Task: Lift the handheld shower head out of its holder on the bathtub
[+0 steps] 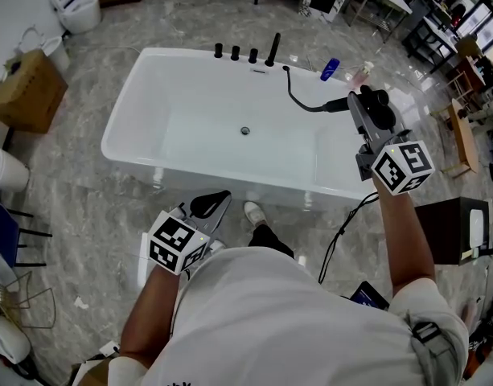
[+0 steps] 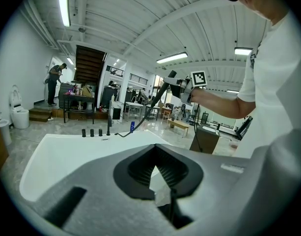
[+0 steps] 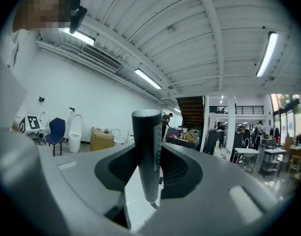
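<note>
The white bathtub (image 1: 133,111) lies ahead of me, with black tap fittings (image 1: 234,52) along its far rim. My right gripper (image 1: 360,101) is over the tub's right end, shut on the dark stick-shaped shower head (image 1: 338,103). Its black hose (image 1: 298,99) curves back to the far rim. In the right gripper view the shower head (image 3: 147,151) stands upright between the pads. The left gripper view shows the shower head (image 2: 165,87) raised above the tub (image 2: 52,156). My left gripper (image 1: 218,202) hangs low by the tub's near side, shut and holding nothing.
A cardboard box (image 1: 25,91) and a toilet (image 1: 76,8) stand to the left. A blue bottle (image 1: 330,69) lies beyond the tub. To the right are a wooden bench (image 1: 459,135) and a dark cabinet (image 1: 451,230). A black cable (image 1: 343,232) hangs at my right side.
</note>
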The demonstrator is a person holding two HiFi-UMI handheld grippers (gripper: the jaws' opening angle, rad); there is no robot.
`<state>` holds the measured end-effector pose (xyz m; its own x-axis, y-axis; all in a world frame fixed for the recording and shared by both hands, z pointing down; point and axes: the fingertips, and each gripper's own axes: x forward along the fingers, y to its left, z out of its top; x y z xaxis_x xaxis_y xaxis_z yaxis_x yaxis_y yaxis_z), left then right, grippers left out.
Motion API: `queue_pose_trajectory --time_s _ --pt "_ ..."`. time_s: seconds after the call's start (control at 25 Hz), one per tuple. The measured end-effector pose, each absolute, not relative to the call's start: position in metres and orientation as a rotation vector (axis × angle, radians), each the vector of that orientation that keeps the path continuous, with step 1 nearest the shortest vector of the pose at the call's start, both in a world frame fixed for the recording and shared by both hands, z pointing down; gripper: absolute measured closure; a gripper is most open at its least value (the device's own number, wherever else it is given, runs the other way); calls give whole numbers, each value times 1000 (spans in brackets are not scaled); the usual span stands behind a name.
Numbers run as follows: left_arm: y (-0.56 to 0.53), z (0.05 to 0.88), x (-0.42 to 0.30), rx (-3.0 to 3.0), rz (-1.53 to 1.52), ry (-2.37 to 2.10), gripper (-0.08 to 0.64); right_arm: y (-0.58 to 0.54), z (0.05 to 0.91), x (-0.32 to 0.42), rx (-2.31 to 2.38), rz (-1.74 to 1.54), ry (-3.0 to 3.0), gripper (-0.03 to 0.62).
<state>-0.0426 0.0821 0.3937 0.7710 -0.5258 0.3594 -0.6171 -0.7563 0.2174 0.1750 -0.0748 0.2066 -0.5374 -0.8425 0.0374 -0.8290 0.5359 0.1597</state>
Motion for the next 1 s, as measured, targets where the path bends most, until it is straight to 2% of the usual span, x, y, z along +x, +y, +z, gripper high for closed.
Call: queue_pose_trajectory --time_s 1.0 --pt "56 393 -36 2649 362 -860 554 -88 194 184 1448 -193 -2634 451"
